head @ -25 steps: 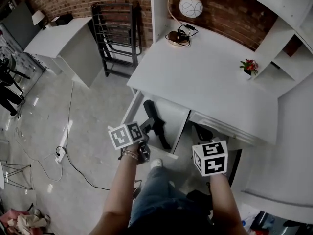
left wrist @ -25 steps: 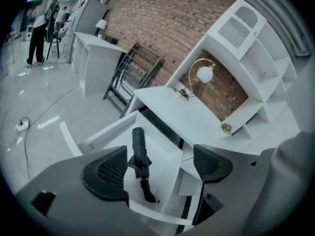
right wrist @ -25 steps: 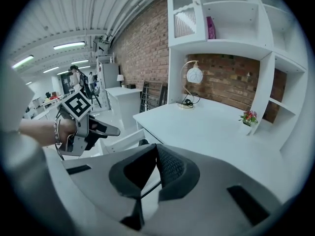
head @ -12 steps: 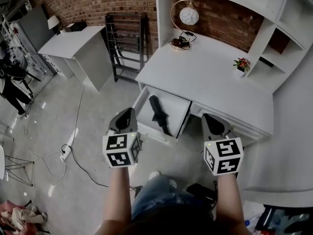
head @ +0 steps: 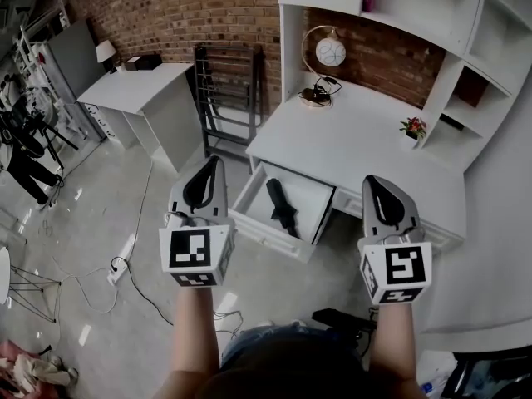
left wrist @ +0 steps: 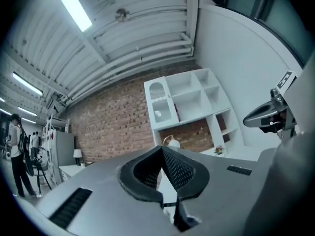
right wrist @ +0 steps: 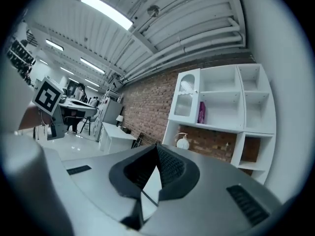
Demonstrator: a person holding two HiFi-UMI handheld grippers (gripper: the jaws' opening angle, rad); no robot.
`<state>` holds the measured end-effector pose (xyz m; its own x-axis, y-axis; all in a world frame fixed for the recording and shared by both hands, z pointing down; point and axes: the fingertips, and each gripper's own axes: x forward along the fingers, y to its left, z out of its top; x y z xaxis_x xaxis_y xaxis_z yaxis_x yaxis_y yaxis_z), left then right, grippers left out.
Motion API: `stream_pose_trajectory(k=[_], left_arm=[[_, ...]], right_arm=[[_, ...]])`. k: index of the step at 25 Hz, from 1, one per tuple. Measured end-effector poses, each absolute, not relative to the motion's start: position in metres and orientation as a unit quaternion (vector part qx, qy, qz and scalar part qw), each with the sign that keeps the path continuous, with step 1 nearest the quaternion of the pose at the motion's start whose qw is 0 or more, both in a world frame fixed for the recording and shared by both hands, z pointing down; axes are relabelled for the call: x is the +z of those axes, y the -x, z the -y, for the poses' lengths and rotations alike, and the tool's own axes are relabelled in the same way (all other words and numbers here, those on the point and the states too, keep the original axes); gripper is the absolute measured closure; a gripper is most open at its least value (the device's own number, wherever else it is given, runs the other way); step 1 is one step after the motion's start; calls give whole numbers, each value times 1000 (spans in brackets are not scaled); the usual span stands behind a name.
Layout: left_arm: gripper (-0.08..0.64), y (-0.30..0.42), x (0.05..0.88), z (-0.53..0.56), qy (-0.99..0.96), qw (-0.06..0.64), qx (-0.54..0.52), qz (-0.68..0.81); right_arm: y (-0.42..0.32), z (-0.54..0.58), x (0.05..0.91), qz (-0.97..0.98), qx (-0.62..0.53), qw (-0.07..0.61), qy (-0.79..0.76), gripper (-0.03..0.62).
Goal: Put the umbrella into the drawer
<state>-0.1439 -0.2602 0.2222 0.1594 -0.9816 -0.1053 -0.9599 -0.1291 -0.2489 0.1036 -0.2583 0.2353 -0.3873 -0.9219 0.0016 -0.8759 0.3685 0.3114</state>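
The black folded umbrella point(head: 282, 207) lies inside the open white drawer point(head: 251, 219) of the desk point(head: 366, 144), seen in the head view. My left gripper point(head: 216, 162) is held up level to the left of the drawer, apart from it. Its jaws are shut with nothing between them, tips meeting in the left gripper view point(left wrist: 162, 148). My right gripper point(head: 371, 180) is raised to the right of the drawer over the desk's front edge. It is also shut and empty, as the right gripper view point(right wrist: 157, 146) shows.
A round lamp point(head: 330, 52) and a small flower pot point(head: 413, 127) stand on the desk under white shelves point(head: 432, 23). A black folding rack point(head: 229, 90) and a white side table point(head: 141, 90) stand at the left. Cables and a power strip point(head: 116, 273) lie on the floor.
Both grippers rose from down by the drawer to a raised, level pose. The left gripper left the umbrella, which stays in the drawer. The view tilted up.
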Motion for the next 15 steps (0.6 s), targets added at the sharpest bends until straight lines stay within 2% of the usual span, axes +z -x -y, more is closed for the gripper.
stream_pose_trajectory(k=[15], left_arm=[[559, 160, 182, 260, 742, 183, -28, -645]], right_arm=[[-87, 258, 193, 803, -190, 83, -559, 592]])
